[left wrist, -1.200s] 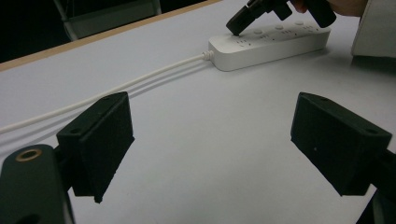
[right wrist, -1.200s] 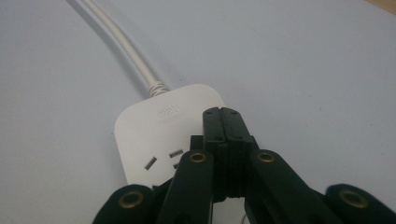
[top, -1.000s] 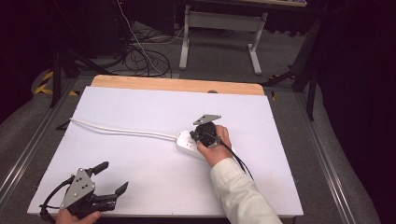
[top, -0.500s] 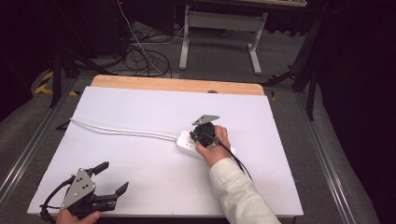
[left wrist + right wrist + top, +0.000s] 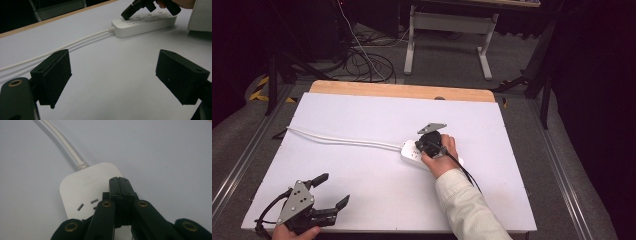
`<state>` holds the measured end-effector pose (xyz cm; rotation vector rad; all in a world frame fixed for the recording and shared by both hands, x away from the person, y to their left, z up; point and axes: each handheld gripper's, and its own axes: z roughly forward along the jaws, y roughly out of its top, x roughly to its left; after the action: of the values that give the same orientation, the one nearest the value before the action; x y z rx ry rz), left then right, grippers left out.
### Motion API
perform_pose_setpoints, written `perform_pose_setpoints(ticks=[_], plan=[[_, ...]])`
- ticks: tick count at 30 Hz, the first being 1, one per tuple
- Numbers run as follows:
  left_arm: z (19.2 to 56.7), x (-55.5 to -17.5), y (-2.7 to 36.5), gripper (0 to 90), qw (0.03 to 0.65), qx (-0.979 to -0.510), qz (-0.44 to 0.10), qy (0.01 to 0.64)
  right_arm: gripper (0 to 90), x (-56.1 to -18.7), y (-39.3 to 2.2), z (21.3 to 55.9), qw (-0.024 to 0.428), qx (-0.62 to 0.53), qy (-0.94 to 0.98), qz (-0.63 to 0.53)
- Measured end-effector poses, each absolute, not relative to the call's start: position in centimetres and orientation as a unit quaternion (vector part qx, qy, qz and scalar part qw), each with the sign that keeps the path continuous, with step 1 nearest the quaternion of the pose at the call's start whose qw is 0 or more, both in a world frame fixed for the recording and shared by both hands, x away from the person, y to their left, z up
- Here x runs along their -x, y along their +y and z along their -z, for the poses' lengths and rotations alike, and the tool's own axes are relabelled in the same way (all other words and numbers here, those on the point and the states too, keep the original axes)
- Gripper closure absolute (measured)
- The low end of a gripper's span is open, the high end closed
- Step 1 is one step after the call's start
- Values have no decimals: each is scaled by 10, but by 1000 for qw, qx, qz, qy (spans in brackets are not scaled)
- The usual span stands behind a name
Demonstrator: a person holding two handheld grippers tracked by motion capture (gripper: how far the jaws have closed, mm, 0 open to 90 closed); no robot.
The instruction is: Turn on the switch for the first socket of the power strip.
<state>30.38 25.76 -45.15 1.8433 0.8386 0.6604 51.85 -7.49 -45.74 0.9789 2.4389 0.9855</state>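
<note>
- White power strip (image 5: 414, 151) lies flat right of centre on the white table (image 5: 362, 120); its white cord (image 5: 342, 139) runs away to the left edge.
- Right gripper (image 5: 428, 145) sits over the strip's cord end, jaws pressed fully together with nothing between them. In the right gripper view its tips (image 5: 119, 185) rest on the strip (image 5: 85, 187) just beside a socket (image 5: 87, 205).
- Left gripper (image 5: 332, 192) is at the near left corner, well apart from the strip, jaws spread wide and empty.
- Right hand (image 5: 443, 157) and pale sleeve (image 5: 467, 205) cover the strip's right part.
</note>
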Motion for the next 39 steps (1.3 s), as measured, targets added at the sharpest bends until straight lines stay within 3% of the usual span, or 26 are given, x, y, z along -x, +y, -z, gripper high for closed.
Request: perform_pose_setpoints(ticks=[8, 13, 26, 39], plan=[[451, -304, 258, 136, 484, -757, -274, 342, 900, -519, -77, 457, 159, -354, 853, -349], [451, -305, 259, 136, 484, -758, -271, 344, 900, -511, -75, 446, 199, -327, 852, -358], [452, -305, 258, 136, 483, -758, -272, 344, 900, -494, -79, 405, 194, -311, 834, -413], [452, -306, 259, 136, 483, -759, -271, 344, 900, -491, -82, 395, 190, -304, 830, -428]])
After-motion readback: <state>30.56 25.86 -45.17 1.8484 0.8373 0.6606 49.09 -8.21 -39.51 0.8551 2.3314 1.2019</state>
